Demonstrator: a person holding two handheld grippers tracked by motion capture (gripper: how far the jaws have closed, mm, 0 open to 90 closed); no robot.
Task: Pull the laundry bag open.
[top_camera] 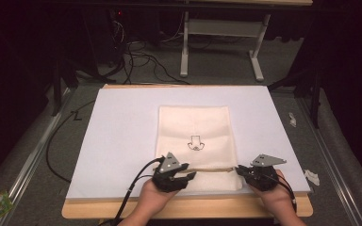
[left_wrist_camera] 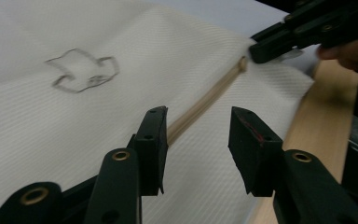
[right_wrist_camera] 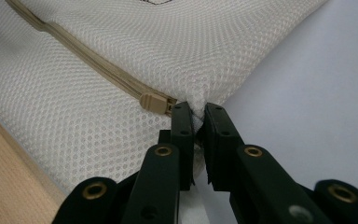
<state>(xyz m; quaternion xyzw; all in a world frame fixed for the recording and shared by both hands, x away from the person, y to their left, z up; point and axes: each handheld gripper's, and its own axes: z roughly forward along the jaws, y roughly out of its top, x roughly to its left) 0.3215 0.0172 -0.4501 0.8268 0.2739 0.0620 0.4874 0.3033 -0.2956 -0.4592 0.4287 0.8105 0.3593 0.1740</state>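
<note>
Nearest you, at about 6 o'clock on the table, your left gripper [top_camera: 187,176] hangs over the near end of the mesh laundry bag [top_camera: 195,136] with its jaws partly apart and nothing between them; in the left gripper view the zipper [left_wrist_camera: 200,105] runs just beyond its tips. At about 5 o'clock your right gripper [right_wrist_camera: 195,122] has its jaws pinched tight on the bag's right edge, right beside the beige zipper pull [right_wrist_camera: 154,102]. The bag lies flat on the white sheet [top_camera: 118,136], its near hem close to the wooden table edge [top_camera: 207,207]. Judge it light, limp and soft: the open mesh will stretch and bunch if you tug, so it needs an anchor, which your right pinch gives. Take the small pull itself with the left jaws rather than the fabric; it looks smooth and easy to slip off. The bag's long axis runs from 6 towards 12 o'clock, away from you, with the small printed mark [top_camera: 195,142] near its middle. The zipper crosses it from 9 to 3 o'clock, with the pull at the 3 o'clock end.
</note>
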